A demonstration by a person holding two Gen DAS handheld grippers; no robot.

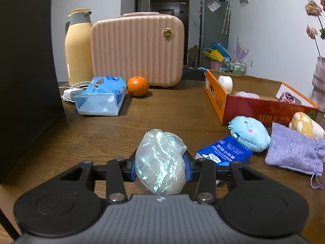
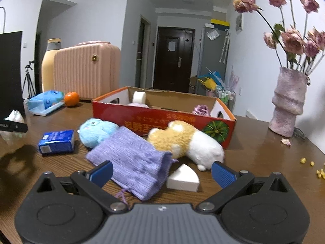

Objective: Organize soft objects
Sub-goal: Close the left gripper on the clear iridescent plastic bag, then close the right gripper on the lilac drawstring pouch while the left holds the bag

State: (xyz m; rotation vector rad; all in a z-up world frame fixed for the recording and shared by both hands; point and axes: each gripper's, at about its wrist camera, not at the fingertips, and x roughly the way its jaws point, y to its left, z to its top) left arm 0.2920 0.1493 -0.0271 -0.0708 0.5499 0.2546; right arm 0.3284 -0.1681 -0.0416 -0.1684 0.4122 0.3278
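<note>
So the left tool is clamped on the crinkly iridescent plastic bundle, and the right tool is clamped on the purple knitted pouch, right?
Not quite. The right tool is open over the purple knitted pouch, as the right wrist view shows. The left tool is indeed clamped on the crinkly iridescent plastic bundle.

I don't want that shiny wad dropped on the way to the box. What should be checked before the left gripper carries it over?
1. Left gripper shut on the iridescent plastic wad: ok.
2. Wad lifted off the table: cannot tell.
3. Cardboard box has free room inside: ok.
4. Path to the box clear: not ok, blue plush and blue carton lie between.
5. Right gripper out of the way: ok, open over the purple pouch.
</note>
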